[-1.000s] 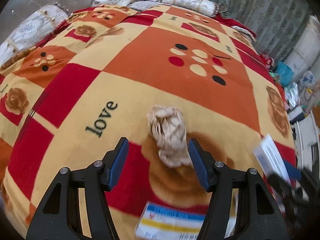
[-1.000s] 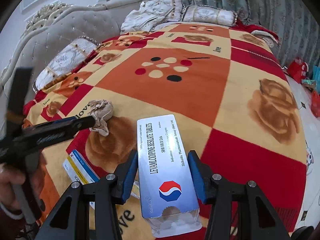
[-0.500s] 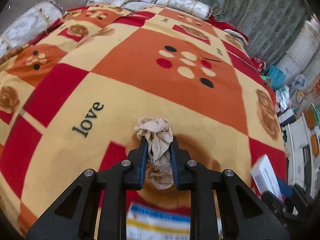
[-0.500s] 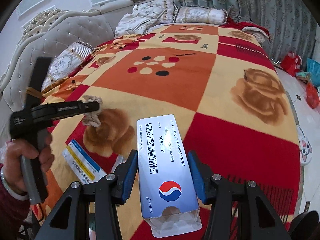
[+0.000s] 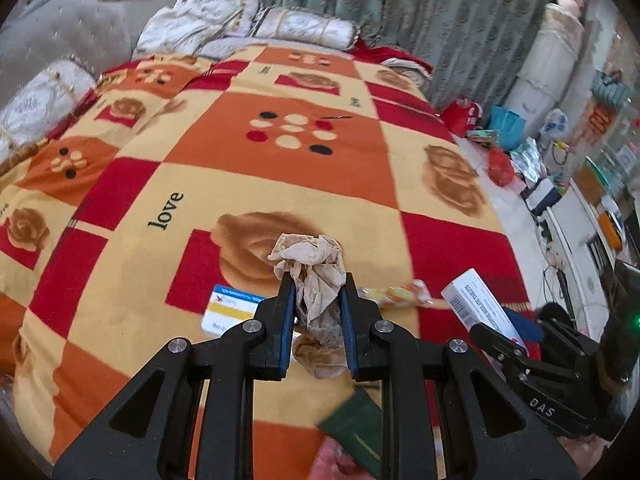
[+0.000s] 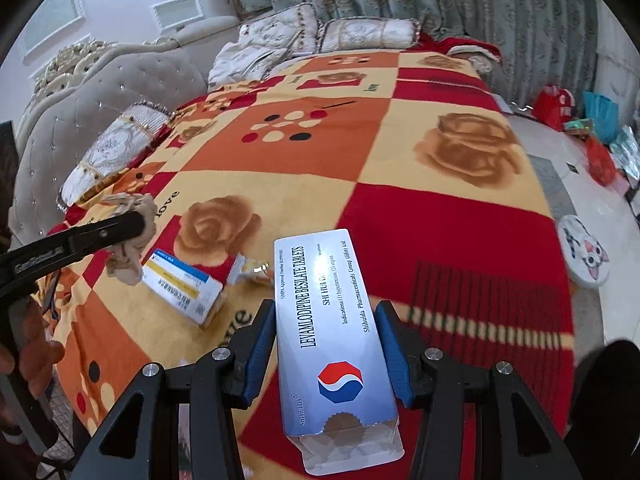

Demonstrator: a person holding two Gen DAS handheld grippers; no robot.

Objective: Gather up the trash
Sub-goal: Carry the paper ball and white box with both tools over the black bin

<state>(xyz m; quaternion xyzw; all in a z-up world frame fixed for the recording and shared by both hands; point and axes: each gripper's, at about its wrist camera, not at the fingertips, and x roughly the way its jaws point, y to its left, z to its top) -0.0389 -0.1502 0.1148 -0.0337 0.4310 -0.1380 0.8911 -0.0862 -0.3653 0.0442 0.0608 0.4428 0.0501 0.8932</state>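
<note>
A crumpled beige tissue (image 5: pixel 318 300) is clamped between the closed-in jaws of the left hand-held gripper (image 5: pixel 316 312) and is seen lifted off the bed blanket (image 5: pixel 280 184), whereas a second ago it lay on the rose print between wide-open jaws. Only in the left wrist view are a yellow wrapper (image 5: pixel 394 294) at three o'clock of the tissue and a dark green packet (image 5: pixel 356 428) at six o'clock shown. In the right wrist view, the right hand-held gripper (image 6: pixel 328 344) is seen gripping a white carton (image 6: pixel 332 336) printed "LEVAMLODIPINE BESILATE TABLETS" and "SHI HUI DA", while a blue-and-yellow box (image 6: pixel 182 284) is left on the blanket at ten o'clock of it.
</note>
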